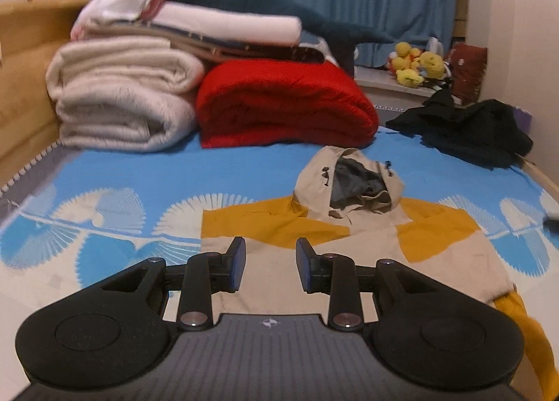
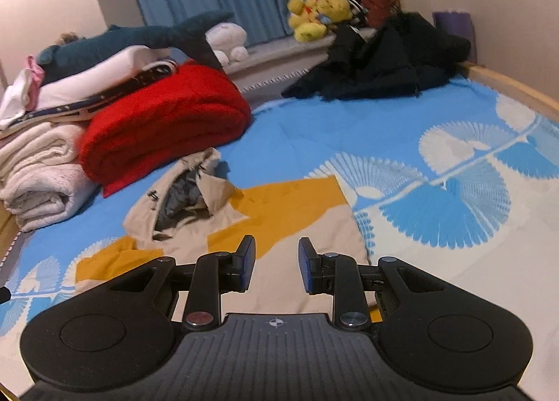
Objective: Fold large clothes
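A beige and mustard-yellow hooded jacket [image 1: 436, 247] lies flat on the blue patterned bedspread [image 1: 209, 170], its hood [image 1: 349, 184] pointing toward the far end of the bed. A yellow sleeve trails off at the lower right of the left wrist view. My left gripper [image 1: 270, 261] hovers above the jacket's near part, jaws apart with nothing between them. In the right wrist view the jacket [image 2: 297, 205] lies below and ahead, hood [image 2: 181, 198] to the left. My right gripper [image 2: 276, 263] also hangs above it, open and empty.
A folded red blanket [image 1: 286, 104] and a stack of white blankets [image 1: 118, 97] with a plush shark on top sit at the far left. Crumpled black clothes [image 2: 380, 62] lie at the far right corner. Yellow plush toys [image 2: 318, 13] sit on the sill. A wooden bed rail [image 2: 517, 86] runs along the right.
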### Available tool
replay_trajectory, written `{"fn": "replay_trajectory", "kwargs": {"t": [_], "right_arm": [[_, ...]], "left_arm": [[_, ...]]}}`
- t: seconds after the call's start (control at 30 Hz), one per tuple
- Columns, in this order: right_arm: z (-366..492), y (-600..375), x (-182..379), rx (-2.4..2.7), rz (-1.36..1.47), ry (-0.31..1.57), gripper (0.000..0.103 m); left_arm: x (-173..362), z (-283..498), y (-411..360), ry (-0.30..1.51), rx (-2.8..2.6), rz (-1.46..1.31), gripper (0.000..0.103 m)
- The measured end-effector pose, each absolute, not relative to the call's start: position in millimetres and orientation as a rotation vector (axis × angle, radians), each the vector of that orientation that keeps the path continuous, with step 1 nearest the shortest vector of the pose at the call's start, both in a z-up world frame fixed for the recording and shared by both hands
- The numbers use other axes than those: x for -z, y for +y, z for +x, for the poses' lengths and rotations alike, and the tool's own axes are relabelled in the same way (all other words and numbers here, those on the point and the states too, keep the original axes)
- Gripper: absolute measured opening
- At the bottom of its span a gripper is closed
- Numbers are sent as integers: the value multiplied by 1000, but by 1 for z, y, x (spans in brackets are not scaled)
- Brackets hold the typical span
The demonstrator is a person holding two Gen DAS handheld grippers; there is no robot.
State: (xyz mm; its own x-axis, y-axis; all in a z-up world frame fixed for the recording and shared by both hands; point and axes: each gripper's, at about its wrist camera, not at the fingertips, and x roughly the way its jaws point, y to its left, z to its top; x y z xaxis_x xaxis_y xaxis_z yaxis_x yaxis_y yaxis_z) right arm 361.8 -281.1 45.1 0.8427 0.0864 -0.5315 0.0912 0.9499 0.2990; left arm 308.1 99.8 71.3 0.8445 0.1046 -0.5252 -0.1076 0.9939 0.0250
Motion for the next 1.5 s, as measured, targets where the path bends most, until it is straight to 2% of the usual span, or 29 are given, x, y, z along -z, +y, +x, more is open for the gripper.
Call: {"fn": "replay_trajectory", "kwargs": {"t": [0.3,0.47,0.6,0.83,0.9,0.93,1.03,1.17,1.23,1.3,1.33,1.37,1.4,1.5], "right_arm": [[323,-318,-84,-4,340,417,28],[312,-334,-83,-19,354,423,28],[305,-344,-85,-36,367,411,28],[306,-357,-83,-46,411,412,28],[308,-360,-82,-47,417,414,28],[310,-361,-82,-47,421,417,28],[316,-363,-79,-47,444,431,28],[329,-362,-71,-53,488,469,29],[337,-358,-67,-53,482,490,29],[345,-353,-62,-55,471,510,29],[348,-351,-60,-57,466,520,29],[352,-350,-57,-58,459,529,29],[356,-348,-54,-54,452,539,29],[366,-347,-46,-35,436,562,27]], "left_arm": [[-108,174,44,607,-191,28,35],[-162,117,7,569,-163,37,35],[-218,108,-14,495,-133,-8,46],[-293,151,-62,432,20,-186,50],[-305,175,-75,409,60,-220,64],[-309,191,-84,395,77,-223,66],[-304,248,-106,369,107,-196,66],[-259,351,-116,413,53,-133,66],[-227,407,-113,458,13,-104,63],[-191,464,-103,493,-12,-72,47],[-176,487,-100,505,-19,-58,44],[-158,510,-94,520,-23,-40,36],[-139,534,-89,538,-33,-13,22],[-81,599,-69,589,-27,45,14]]}}
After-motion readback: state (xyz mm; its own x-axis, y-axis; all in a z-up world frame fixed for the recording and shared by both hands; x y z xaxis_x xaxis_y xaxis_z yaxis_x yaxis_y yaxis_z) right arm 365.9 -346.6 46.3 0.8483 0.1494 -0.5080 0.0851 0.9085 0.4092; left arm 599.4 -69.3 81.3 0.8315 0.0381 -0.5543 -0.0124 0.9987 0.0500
